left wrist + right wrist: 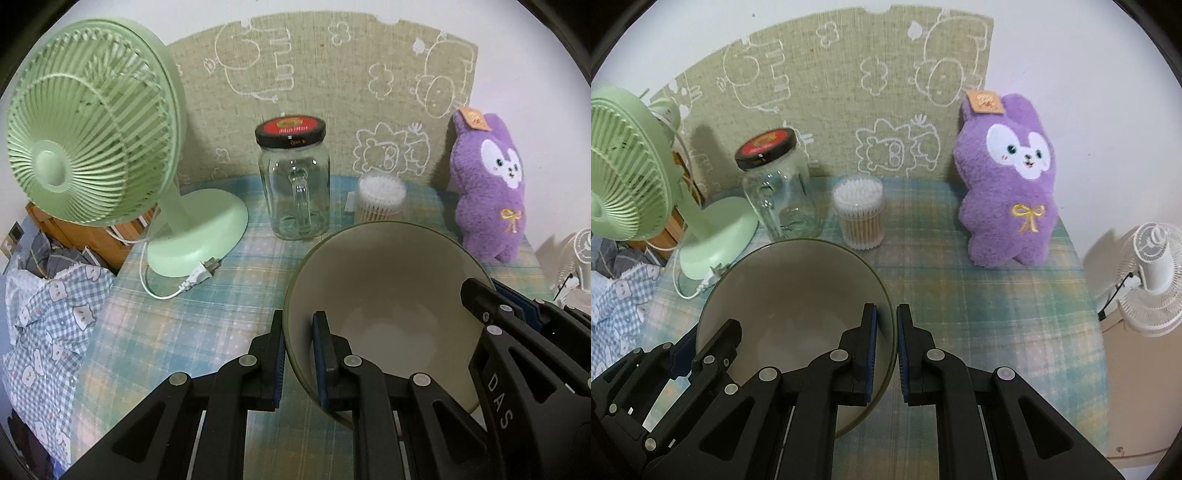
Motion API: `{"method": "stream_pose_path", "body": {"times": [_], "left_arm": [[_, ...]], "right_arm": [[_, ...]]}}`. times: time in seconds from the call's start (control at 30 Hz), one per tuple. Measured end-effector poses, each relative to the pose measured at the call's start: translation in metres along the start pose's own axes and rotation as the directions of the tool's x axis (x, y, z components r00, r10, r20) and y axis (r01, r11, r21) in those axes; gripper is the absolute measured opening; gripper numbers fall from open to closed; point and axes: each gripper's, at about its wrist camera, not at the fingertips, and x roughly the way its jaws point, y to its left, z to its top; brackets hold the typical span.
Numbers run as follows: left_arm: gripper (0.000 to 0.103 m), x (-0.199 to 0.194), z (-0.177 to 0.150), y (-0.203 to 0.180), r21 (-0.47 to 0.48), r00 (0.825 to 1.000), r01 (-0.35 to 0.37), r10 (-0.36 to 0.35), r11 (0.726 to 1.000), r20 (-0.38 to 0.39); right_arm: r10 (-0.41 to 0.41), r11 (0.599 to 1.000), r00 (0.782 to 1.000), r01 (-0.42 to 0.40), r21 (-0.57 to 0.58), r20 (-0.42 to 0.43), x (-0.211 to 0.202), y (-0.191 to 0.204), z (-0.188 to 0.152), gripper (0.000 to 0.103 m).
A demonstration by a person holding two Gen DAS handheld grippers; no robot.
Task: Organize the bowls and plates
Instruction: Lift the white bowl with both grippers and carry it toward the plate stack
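From the left wrist, the left gripper (300, 321) is clamped on the near-left rim of a round, cream-glazed ceramic bowl with a green edge (384, 295), one finger inside, one outside; the bowl seems raised above the blue-green plaid tablecloth (177, 321), in front of the lidded glass jar (293, 188). From the right wrist, the right gripper (886, 314) pinches the bowl's opposite rim. No plates or stack show, so the organizing looks barely begun: this bowl is not yet set down.

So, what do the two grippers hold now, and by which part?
Both hold one round olive-rimmed ceramic bowl by opposite rim walls: left gripper, right gripper.
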Motion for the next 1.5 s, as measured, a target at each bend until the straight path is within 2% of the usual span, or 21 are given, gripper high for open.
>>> {"method": "stream_pose_path", "body": {"times": [0.63,0.83,1.5], "left_arm": [[0.011,-0.094,-0.013,0.029,0.001,0.997,0.058,-0.058,0.998,0.059],[0.011,-0.122,-0.019,0.039,0.025,0.994,0.055,-0.057,0.998,0.094],[0.011,-0.175,-0.072,0.065,0.053,0.989,0.096,-0.101,0.994,0.104]], "right_arm": [[-0.04,0.999,0.996,0.036,0.04,0.081,-0.108,0.017,-0.016,0.013],[-0.042,0.998,0.993,0.036,0.057,0.109,-0.139,0.028,-0.025,0.013],[-0.087,0.993,0.989,0.076,0.094,0.116,-0.206,0.049,-0.089,0.013]]}}
